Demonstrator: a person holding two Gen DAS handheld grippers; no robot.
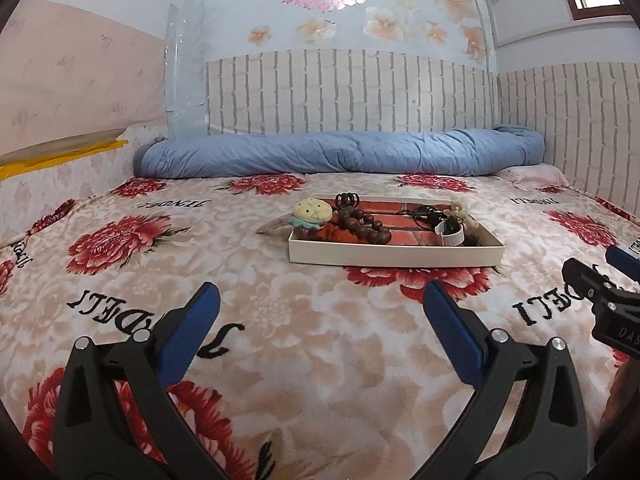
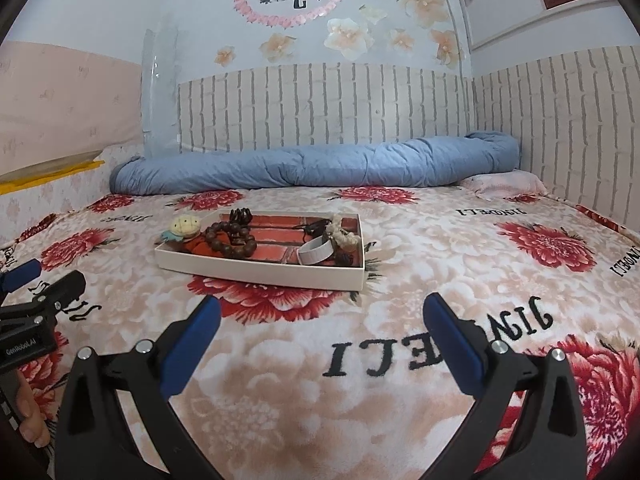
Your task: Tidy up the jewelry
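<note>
A shallow white box (image 1: 394,258) (image 2: 256,270) with a red brick-patterned floor sits on the bed. It holds a brown bead bracelet (image 1: 364,224) (image 2: 230,240), a white band (image 1: 452,236) (image 2: 316,252), a black hair claw (image 1: 347,199) (image 2: 241,215), black cords (image 1: 424,213) (image 2: 316,226) and a pale flower piece (image 1: 464,212) (image 2: 344,236). A cream round plush charm (image 1: 312,211) (image 2: 185,226) rests at its left end. My left gripper (image 1: 320,300) and right gripper (image 2: 320,312) are both open and empty, short of the box.
The bed has a floral blanket (image 1: 280,340) (image 2: 440,264). A rolled blue quilt (image 1: 340,152) (image 2: 316,166) lies along the far wall. A pink pillow (image 2: 508,182) sits at the far right. The other gripper shows at the edge of each view (image 1: 600,292) (image 2: 36,300).
</note>
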